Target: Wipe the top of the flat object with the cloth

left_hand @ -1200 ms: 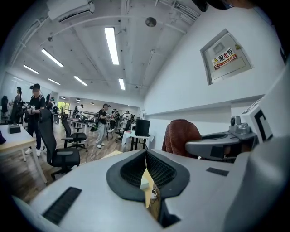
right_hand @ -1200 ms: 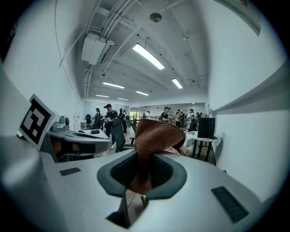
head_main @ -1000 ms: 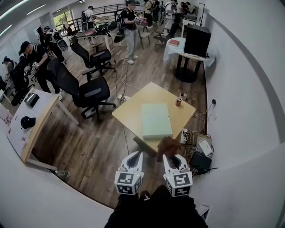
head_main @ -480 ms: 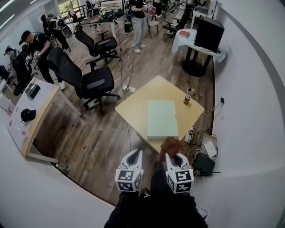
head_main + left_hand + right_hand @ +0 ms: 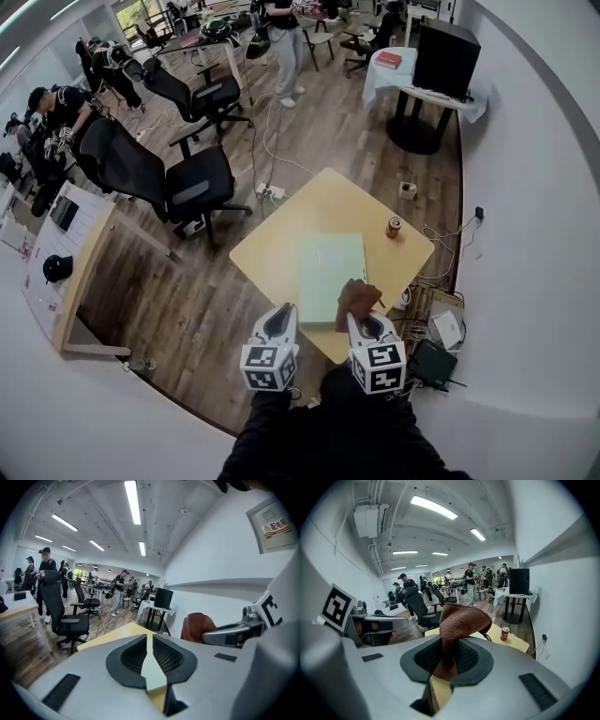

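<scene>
Flat object, long axis near-to-far

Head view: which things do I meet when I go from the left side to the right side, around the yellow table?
black cap → nearest black office chair → flat green object → red can

The cloth is rusty brown; the flat object plain pale mint green; the table light yellow wood; the can red; the floor brown planks; the chairs black; the left gripper and right gripper pale grey, their pads black and ribbed, their cubes patterned with black-and-white square markers.
</scene>
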`<state>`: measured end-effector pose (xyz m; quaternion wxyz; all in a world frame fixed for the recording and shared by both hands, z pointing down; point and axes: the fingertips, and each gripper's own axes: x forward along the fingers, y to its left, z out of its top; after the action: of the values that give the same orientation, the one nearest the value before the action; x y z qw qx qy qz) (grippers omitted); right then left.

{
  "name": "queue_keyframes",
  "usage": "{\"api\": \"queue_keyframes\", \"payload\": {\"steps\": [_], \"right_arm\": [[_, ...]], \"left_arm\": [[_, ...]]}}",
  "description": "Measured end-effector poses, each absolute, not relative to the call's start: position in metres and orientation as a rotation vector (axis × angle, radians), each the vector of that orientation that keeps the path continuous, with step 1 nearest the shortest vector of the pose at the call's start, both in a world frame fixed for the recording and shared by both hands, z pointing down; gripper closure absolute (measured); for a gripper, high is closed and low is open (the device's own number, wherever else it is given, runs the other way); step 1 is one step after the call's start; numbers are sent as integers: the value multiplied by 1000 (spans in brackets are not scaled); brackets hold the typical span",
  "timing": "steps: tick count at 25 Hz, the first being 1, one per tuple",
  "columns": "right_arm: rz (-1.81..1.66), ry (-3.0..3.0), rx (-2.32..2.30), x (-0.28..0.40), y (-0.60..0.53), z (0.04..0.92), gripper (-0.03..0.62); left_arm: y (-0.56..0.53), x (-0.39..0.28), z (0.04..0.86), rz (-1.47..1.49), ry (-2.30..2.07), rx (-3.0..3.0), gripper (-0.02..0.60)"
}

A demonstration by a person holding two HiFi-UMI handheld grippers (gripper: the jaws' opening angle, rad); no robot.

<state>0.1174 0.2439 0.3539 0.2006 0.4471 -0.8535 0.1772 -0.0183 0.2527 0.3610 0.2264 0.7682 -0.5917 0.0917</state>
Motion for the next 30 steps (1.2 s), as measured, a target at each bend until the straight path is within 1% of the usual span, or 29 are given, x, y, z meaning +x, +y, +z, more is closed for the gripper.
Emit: {"api": "queue_keyframes", "payload": {"steps": [8,11,16,21,30], "right_arm": [[543,-2390,1175,129,165,376,525],[581,-2383,1143,125,153,389,525],[620,-2355,1048,102,141,415,525],[643,-2316,972,78,130,440,525],[663,-2234,933,24,56,490,525]], "left_arm": [[189,-8,392,302,-1633,2049,545],[180,-11,412,335,-1622,2000,528],[163,-31,451,378,-1591,1917,483],[138,-44,509,430,-1479,1848,429],[82,-65,612,558,-1230,1794,425]]}}
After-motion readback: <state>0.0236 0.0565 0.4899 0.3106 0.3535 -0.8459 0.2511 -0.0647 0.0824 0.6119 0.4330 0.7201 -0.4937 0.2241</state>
